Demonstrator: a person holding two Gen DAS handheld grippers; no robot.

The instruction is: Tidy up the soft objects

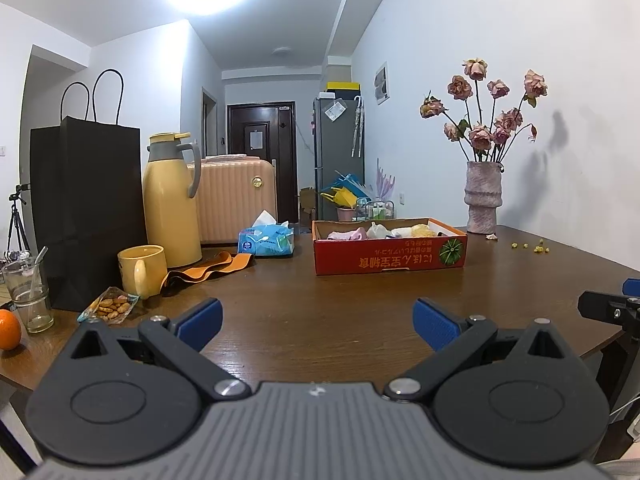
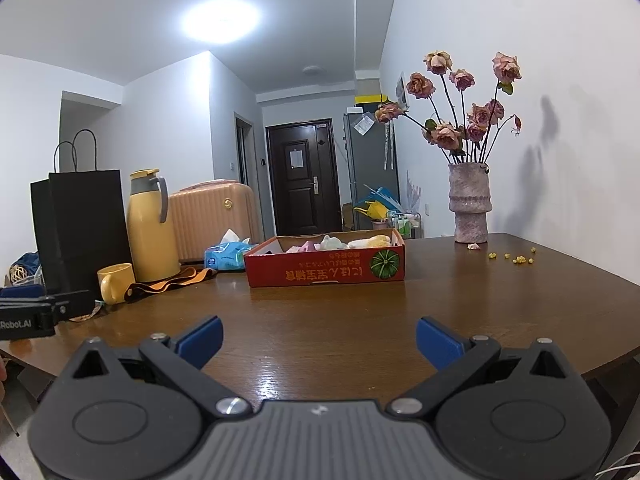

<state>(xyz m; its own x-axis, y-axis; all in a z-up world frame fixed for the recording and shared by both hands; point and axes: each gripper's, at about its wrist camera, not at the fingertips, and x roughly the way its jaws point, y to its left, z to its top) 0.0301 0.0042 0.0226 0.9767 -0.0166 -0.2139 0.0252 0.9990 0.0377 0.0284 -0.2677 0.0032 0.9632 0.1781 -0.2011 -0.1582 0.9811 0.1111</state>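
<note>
A shallow red cardboard box [image 1: 390,256] [image 2: 326,268] rests on the brown table, far ahead of both grippers. Inside it lie several soft objects [image 1: 380,233] [image 2: 340,243]: pink, white and yellow pieces heaped together. My left gripper [image 1: 318,322] hovers low over the near table edge, open, its blue fingertips wide apart and holding nothing. My right gripper [image 2: 319,340] is likewise open and empty over the table's near side. Part of the right gripper [image 1: 612,308] shows at the right edge of the left wrist view. The left gripper [image 2: 28,312] shows at the left edge of the right wrist view.
At the left stand a black paper bag [image 1: 86,208], yellow thermos [image 1: 172,200], yellow mug [image 1: 142,270], glass [image 1: 28,294], orange [image 1: 8,330], snack packet [image 1: 110,306], orange strap [image 1: 208,268] and tissue pack [image 1: 266,240]. A vase of dried roses [image 1: 482,200] stands back right.
</note>
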